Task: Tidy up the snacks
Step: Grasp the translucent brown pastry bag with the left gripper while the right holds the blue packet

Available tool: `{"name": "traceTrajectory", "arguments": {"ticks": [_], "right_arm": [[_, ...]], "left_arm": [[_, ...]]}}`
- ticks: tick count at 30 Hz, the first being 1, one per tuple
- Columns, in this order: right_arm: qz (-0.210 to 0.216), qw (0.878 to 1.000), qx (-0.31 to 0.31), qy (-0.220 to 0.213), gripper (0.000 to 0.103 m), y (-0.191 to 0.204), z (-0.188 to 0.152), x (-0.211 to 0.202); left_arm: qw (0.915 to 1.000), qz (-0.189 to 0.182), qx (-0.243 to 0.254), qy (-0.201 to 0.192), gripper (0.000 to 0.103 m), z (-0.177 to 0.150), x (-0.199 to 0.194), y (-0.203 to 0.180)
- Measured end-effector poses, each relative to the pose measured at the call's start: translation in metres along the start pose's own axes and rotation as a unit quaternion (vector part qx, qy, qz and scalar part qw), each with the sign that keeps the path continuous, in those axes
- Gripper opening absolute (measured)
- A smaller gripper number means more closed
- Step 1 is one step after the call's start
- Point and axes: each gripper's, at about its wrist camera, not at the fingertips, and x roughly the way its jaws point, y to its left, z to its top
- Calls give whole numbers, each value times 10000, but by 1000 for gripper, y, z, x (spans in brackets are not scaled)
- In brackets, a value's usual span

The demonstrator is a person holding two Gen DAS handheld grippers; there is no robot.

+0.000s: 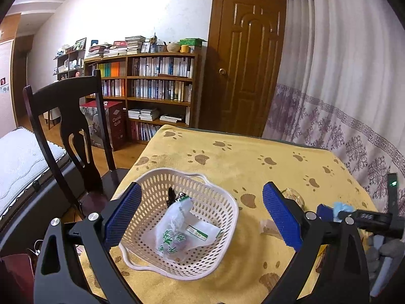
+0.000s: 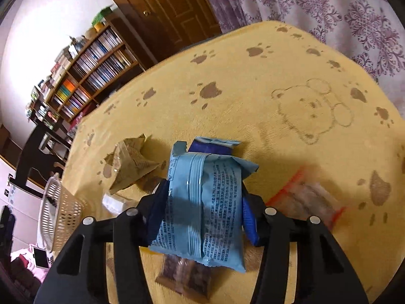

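Right gripper (image 2: 202, 202) — fingers pinched on a pale blue snack packet (image 2: 202, 202) at centre frame, held above the yellow paw-print cloth (image 2: 253, 81); the packet's long axis runs along the fingers, its crimped far end pointing to upper frame, its near end hanging toward the camera. Left gripper (image 1: 202, 215) — blue pads spread wide and empty, one either side of the white perforated basket (image 1: 227, 217) at lower centre; a green-printed clear packet (image 1: 174, 230) lies inside, slanting from lower left to upper right.
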Motion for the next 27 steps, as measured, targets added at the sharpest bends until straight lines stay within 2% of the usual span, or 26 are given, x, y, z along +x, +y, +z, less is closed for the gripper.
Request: {"name": "traceTrajectory", "arguments": {"ticks": [5, 13, 20, 27], "right_arm": [[193, 9995, 66, -238, 52, -22, -2, -29], [337, 9987, 79, -366, 52, -46, -4, -49], [554, 9974, -139, -437, 52, -47, -3, -52], [653, 9970, -260, -332, 52, -53, -1, -41]], "left_arm": [[9996, -95, 215, 171, 98, -11, 9, -18], [9971, -404, 417, 492, 98, -27, 36, -54], [9905, -701, 940, 721, 98, -32, 76, -107], [9841, -950, 1030, 1088, 98, -35, 127, -145]]}}
